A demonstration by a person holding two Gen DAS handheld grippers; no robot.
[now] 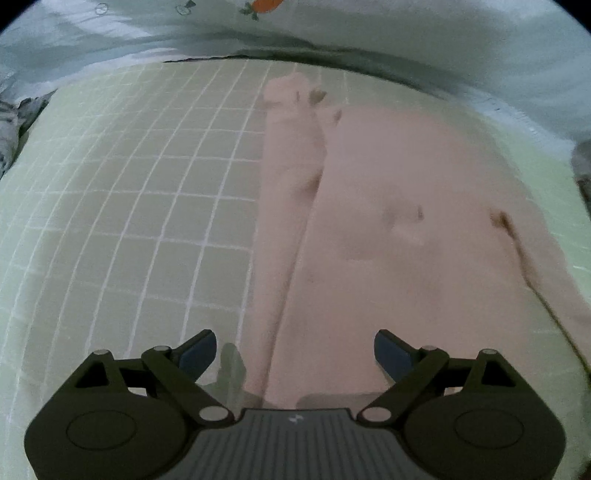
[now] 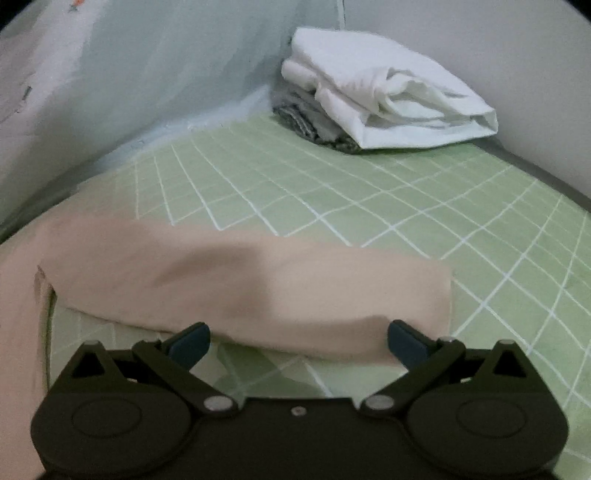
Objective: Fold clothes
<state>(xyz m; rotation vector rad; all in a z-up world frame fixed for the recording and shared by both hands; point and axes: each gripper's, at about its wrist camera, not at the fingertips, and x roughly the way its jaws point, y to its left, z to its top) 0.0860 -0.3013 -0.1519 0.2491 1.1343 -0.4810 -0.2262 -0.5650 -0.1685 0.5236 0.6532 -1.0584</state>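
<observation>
Left wrist view looks steeply down on a pale pink garment [image 1: 406, 236] spread flat across the right half of the frame, on a light green bedsheet with a white grid [image 1: 129, 206]. A long narrow strip of the same pink cloth, apparently a sleeve [image 1: 284, 192], runs from the upper middle of the frame down toward the lower middle, lying alongside the body of the garment. A few small dark marks sit near the top of the sleeve and at the right side of the body; they are too blurred to identify. The left gripper [image 1: 295, 352] stands at the bottom of the frame with its jaws spread wide, and nothing is between its blue pads [image 1: 199, 352]; the pink cloth lies beneath the gap.

In the right wrist view, a pink band of the garment [image 2: 240, 280] crosses the lower half of the frame from left to right, with more pink cloth at the far left edge. The right gripper [image 2: 299, 341] is at the bottom with its jaws wide apart. The band's lower edge lies across the gap between the pads, but whether they touch it cannot be told.

Beyond the garment, the green sheet stretches toward the upper right, where a folded white cloth [image 2: 388, 96] rests on a grey patterned fabric [image 2: 306, 125] in the corner. A pale blue-grey fabric [image 2: 166, 74] rises along the upper left, and in the left wrist view it carries an orange carrot print [image 1: 264, 5] at the top edge.
</observation>
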